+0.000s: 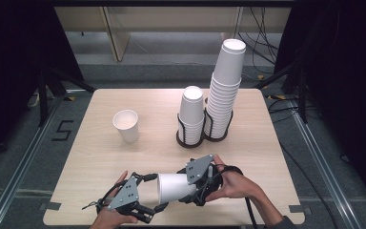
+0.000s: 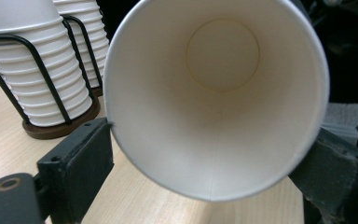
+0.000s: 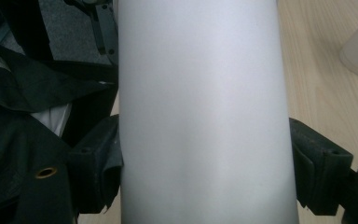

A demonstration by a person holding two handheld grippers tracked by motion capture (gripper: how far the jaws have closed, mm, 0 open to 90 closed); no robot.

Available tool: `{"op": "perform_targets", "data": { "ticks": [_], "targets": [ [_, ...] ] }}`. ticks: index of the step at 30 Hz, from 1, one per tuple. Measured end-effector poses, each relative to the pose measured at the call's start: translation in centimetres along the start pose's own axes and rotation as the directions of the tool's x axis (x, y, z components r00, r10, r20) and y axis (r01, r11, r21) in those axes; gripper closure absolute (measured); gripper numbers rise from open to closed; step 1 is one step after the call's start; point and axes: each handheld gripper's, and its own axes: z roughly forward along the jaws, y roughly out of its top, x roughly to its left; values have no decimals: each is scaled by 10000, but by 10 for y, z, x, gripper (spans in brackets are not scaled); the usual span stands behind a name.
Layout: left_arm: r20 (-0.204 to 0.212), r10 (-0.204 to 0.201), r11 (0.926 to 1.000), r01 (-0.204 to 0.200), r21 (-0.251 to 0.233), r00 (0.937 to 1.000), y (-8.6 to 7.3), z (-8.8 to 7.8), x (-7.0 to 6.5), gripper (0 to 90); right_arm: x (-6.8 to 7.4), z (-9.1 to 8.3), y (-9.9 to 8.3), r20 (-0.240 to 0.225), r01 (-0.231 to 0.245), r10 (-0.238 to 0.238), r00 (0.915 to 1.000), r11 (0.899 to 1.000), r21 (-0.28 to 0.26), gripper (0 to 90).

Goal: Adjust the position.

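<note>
I hold the cup [image 1: 174,187] sideways at lower centre of the high view, right gripper [image 1: 196,183] fingers clamped on its wall. Left gripper [image 1: 145,198] fingers straddle the rim, part-open. Risk: over-squeezing crushes it; loosening drops it onto the table [image 1: 100,157].

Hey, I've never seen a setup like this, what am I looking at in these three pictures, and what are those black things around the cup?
A person at a table holds a hand-held two-jaw tool in each hand. The top picture looks down from above; the others come from cameras riding on each tool. The right gripper clamps a paper cup lying sideways; the left gripper has its jaws at the cup's rim, facing its open mouth. Also on the table: a single upright cup and two cup stacks in black wire holders.
</note>
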Motion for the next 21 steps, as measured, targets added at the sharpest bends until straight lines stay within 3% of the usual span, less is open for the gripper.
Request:
{"op": "perform_targets", "data": {
  "ticks": [3, 4, 6, 7, 9, 10, 15, 18, 19, 21],
  "targets": [
    [303, -309, 9987, 321, -408, 9991, 1, 2, -1, 72, 2, 3, 1, -188, 31, -33, 9998, 9999, -97, 227],
    [270, -354, 9988, 363, -335, 9990, 2, 1, -2, 66, 2, 4, 1, -307, 0, -6, 9995, 9998, -185, 226],
    [271, -269, 9988, 280, -396, 9993, 3, 1, -3, 68, 3, 6, 2, -393, -72, 60, 9992, 9995, -294, 226],
    [348, -274, 9974, 296, -656, 9990, 3, 2, -3, 69, 4, 7, 2, -575, -166, 146, 9982, 9993, -338, 225],
    [255, -17, 9985, 30, -545, 9997, 4, 0, -5, 81, 3, 9, 2, -437, -55, 41, 9990, 9995, -326, 226],
    [295, 100, 9986, -84, -528, 9995, 5, -1, -4, 94, 4, 10, 2, -624, -163, 142, 9979, 9993, -340, 230],
    [270, 237, 9991, -227, -345, 9994, 5, -1, -4, 127, 2, 12, -1, -514, -201, 184, 9985, 9993, -326, 228],
    [279, 358, 9988, -348, -340, 9990, 6, 1, -5, 140, 2, 13, -2, -667, -732, 717, 9952, 9971, -201, 200],
    [181, 356, 9993, -354, -119, 9992, 6, 0, -6, 140, 1, 14, -3, -394, -677, 675, 9969, 9977, -50, 177],
    [188, 398, 9992, -397, -27, 9990, 6, 0, -6, 142, 5, 12, -2, -366, -1152, 1154, 9926, 9933, 65, 161]
  ]
}}
